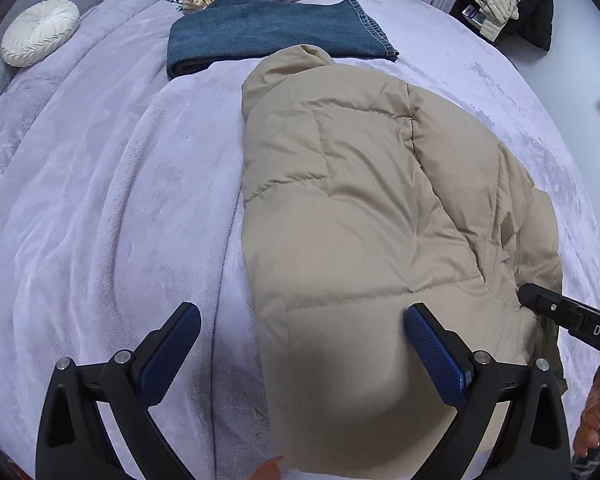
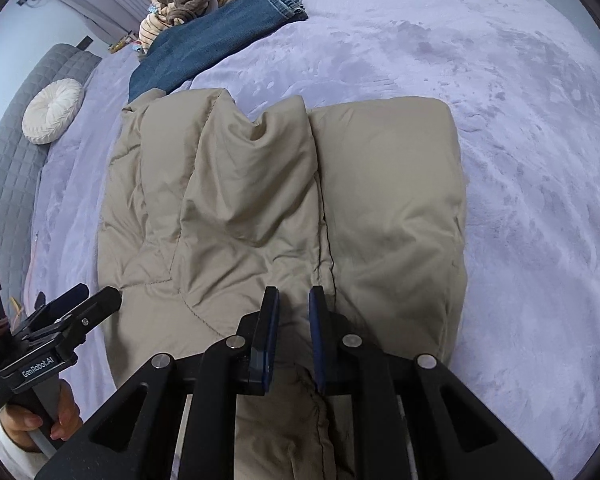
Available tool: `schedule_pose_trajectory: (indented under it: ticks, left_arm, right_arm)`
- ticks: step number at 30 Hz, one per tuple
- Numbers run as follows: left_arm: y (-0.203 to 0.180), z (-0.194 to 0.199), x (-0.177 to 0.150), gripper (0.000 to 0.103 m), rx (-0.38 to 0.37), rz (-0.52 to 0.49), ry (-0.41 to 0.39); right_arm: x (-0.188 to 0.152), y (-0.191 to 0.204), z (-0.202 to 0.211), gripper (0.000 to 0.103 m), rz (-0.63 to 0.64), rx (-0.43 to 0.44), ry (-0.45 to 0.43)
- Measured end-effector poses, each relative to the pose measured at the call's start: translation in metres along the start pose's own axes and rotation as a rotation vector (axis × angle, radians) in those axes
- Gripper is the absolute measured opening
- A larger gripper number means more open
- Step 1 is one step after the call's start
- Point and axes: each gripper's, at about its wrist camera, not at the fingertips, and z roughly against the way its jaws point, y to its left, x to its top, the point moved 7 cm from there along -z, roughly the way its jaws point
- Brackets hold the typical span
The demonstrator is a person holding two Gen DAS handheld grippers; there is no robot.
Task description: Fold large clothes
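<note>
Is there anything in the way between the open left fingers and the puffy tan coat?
Nothing visible. The left gripper hangs wide open right over the near end of the tan coat, with only bare purple blanket beside it. The folded jeans lie beyond the coat's far end.

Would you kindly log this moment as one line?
task: fold | left gripper: open, empty | right gripper: shut on jacket | jeans: folded | bed

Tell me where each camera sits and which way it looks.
Left wrist: on the left gripper, jaws wide, looking down at the beige jacket on the bed.
Right wrist: on the right gripper, jaws narrow on a jacket fold; a hand shows.
Both share the jacket, jeans and round cushion.
</note>
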Motion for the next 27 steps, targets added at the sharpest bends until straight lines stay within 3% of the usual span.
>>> schedule_pose_trajectory:
  ticks: [8, 15, 27]
  left_arm:
    - [0.011, 0.024, -0.027, 0.103, 0.064, 0.012, 0.014]
    - [0.024, 0.047, -0.042, 0.103, 0.071, 0.025, -0.003]
    - [0.022, 0.081, -0.064, 0.103, 0.048, 0.004, -0.020]
  right_arm:
    - [-0.029, 0.001, 0.028, 0.017, -0.024, -0.016, -0.006]
    - [-0.071, -0.009, 0.020, 0.017, -0.041, -0.077, 0.065]
    - [-0.090, -0.001, 0.059, 0.019, -0.078, -0.066, 0.036]
